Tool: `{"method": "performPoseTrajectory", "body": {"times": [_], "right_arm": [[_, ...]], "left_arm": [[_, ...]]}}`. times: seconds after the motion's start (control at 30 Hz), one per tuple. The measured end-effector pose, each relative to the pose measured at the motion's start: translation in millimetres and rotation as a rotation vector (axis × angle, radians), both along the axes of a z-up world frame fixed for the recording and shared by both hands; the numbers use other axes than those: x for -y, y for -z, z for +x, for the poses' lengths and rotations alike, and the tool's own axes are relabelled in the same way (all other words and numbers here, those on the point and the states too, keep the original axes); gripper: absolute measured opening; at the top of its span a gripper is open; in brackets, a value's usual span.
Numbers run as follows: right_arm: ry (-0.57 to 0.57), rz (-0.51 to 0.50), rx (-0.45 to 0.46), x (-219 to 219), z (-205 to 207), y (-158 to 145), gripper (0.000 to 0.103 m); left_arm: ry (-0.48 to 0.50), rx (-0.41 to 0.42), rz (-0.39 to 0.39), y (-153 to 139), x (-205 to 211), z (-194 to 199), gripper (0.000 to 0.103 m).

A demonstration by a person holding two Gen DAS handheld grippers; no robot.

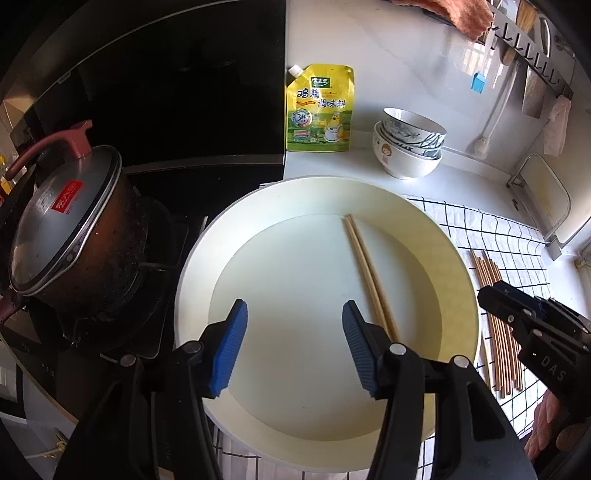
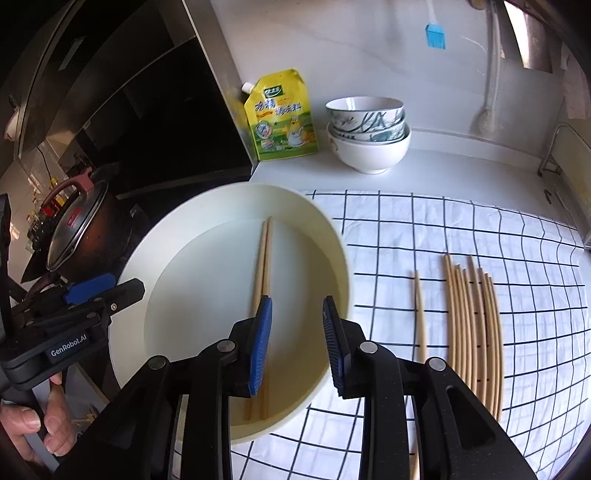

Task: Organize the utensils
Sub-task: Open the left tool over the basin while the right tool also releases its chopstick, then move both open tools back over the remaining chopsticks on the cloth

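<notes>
A pair of wooden chopsticks (image 1: pixel 369 275) lies side by side in a wide, pale yellow bowl (image 1: pixel 458 266) on a white desk (image 1: pixel 369 162), partly resting on a white cloth with a dark grid (image 2: pixel 424 229). The left gripper (image 1: pixel 293 314) hovers over the bowl with its blue-padded jaws standing apart and nothing between them; the chopsticks run just beside its right-hand pad, their near ends hidden behind that finger. The right gripper (image 2: pixel 295 308), seen from its own camera, also hangs above the bowl, its jaws parted by a narrower gap and holding nothing, with the pair of chopsticks passing behind its left-hand pad rather than between the pads. To the right, on the gridded cloth, a row of about 7 more chopsticks (image 2: pixel 472 325) lies close together, with 1 single chopstick (image 2: pixel 419 314) set a little apart between that row and the bowl. At the back of the desk a yellow spouted seasoning pouch (image 1: pixel 319 109) stands against the wall next to a stack of 3 patterned bowls (image 1: pixel 408 146). Left of the bowl, a dark, stained pot with a metal-and-glass lid (image 1: pixel 62 218) sits on a black stove (image 1: pixel 147 266). A blue silicone brush (image 2: pixel 436 35) hangs on the white wall above. A hand (image 2: pixel 33 417) grips the handle of the left gripper at the lower left of the right wrist view.
</notes>
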State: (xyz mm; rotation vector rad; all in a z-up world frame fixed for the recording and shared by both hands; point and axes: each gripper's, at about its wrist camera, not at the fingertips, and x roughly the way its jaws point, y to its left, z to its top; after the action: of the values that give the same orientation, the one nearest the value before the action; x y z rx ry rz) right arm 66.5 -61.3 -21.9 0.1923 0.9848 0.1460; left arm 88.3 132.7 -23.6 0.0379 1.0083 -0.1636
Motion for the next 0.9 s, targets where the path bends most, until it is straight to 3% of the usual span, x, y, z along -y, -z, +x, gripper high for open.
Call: {"method": "performPoseTrajectory", "body": {"times": [0.5, 0.9], "right_arm": [[0.085, -0.011, 0.044, 45.4, -20.8, -12.3, 0.031], [0.133, -0.021, 0.031, 113.4, -47.0, -15.3, 0.038]], "left_arm": [[0.051, 0.003, -0.017, -4.4, 32.5, -6.1, 0.053], [0.071, -0.004, -0.039, -6.1, 93.6, -25.7, 0.058]]}}
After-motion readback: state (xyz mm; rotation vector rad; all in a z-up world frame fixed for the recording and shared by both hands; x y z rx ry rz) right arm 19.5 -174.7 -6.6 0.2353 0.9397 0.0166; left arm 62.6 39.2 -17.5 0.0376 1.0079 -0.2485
